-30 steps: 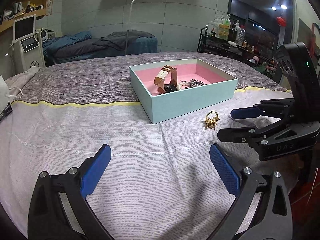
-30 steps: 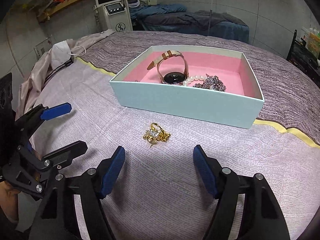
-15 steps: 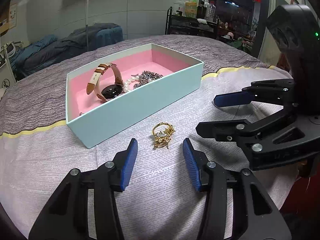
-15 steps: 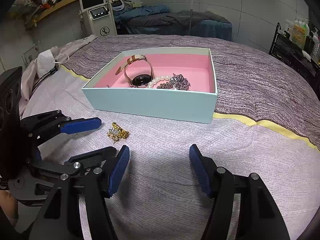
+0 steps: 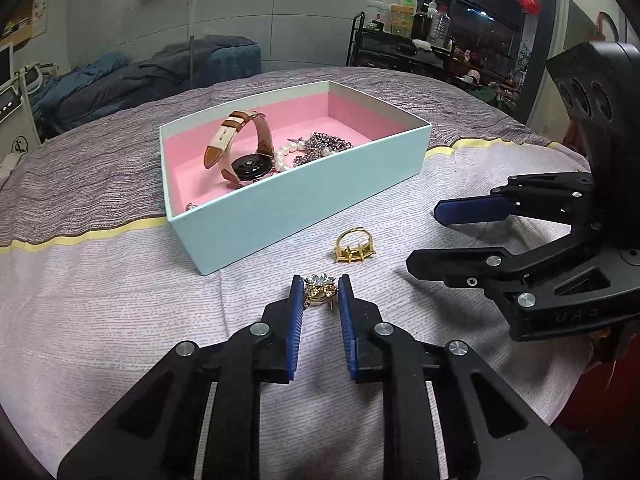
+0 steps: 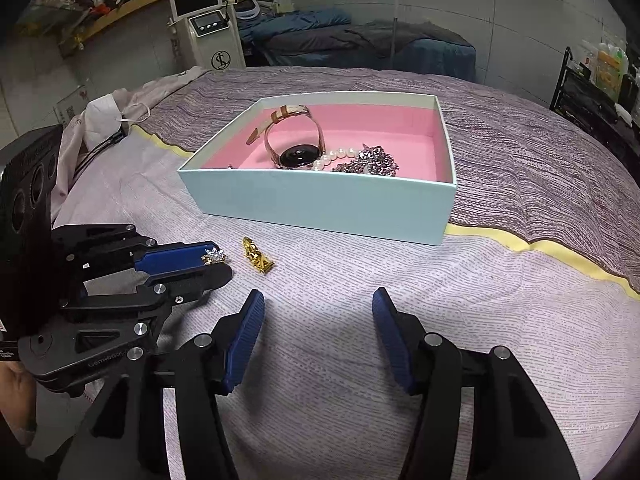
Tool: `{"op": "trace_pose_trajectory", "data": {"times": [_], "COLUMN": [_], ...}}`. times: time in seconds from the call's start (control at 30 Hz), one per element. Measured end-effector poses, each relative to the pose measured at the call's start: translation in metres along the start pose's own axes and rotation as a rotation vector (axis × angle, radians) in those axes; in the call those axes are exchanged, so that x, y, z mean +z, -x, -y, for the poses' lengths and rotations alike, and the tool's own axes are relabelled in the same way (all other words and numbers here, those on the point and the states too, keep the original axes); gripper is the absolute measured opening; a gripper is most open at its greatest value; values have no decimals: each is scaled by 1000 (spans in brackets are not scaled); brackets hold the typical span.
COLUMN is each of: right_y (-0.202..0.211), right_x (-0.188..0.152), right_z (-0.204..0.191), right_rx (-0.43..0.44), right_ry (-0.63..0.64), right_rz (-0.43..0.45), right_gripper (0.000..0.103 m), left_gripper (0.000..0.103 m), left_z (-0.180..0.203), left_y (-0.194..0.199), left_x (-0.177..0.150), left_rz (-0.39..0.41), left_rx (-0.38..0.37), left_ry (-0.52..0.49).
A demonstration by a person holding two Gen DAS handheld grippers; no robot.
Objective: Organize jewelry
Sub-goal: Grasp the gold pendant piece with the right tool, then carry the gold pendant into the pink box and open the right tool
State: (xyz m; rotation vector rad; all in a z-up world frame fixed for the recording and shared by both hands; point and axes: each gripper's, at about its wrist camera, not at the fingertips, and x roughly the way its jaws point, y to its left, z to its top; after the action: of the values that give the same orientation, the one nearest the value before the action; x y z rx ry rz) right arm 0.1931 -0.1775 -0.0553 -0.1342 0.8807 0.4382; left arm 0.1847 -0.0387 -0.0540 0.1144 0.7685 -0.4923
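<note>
A light blue box with a pink lining holds a brown-strap watch, pearls and a silver chain. My left gripper is shut on a small gold brooch with clear stones, just in front of the box; the brooch also shows in the right wrist view. A gold ring lies on the cloth beside it, also in the right wrist view. My right gripper is open and empty, to the right of the ring.
The box sits on a round table with a lilac and purple cloth. A white face mask and folded fabric lie at the table's far left. A shelf of bottles stands behind.
My left gripper has moved forward and closed on the gold brooch, pulling it apart from the gold ring. My right gripper stayed open and shifted slightly.
</note>
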Motion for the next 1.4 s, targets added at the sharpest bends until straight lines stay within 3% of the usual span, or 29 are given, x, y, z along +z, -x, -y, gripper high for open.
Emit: {"op": "trace_pose_trajectory", "data": {"times": [0.37, 0.47, 0.53, 0.6, 1.03, 1.4], "right_y": [-22, -27, -27, -28, -9, 30], "right_x": [17, 20, 20, 19, 6, 5], "right_z": [-30, -34, -35, -37, -24, -14], "right_rx": [0, -2, -3, 1, 49, 73], "right_ry": [99, 113, 122, 129, 48, -8], "right_rz": [-41, -41, -38, -33, 23, 148], "right_gripper": [43, 31, 14, 10, 9, 9], "left_gripper": [18, 18, 18, 18, 18, 18], "left_z": [-28, -28, -28, -28, -26, -18], "left_y": [16, 16, 16, 15, 21, 50], "left_x": [-22, -24, -24, -23, -21, 4], "left_rz": [4, 7, 8, 9, 22, 118], "left_rx": [35, 37, 37, 36, 46, 41], "left_ry": [71, 69, 71, 73, 83, 62]}}
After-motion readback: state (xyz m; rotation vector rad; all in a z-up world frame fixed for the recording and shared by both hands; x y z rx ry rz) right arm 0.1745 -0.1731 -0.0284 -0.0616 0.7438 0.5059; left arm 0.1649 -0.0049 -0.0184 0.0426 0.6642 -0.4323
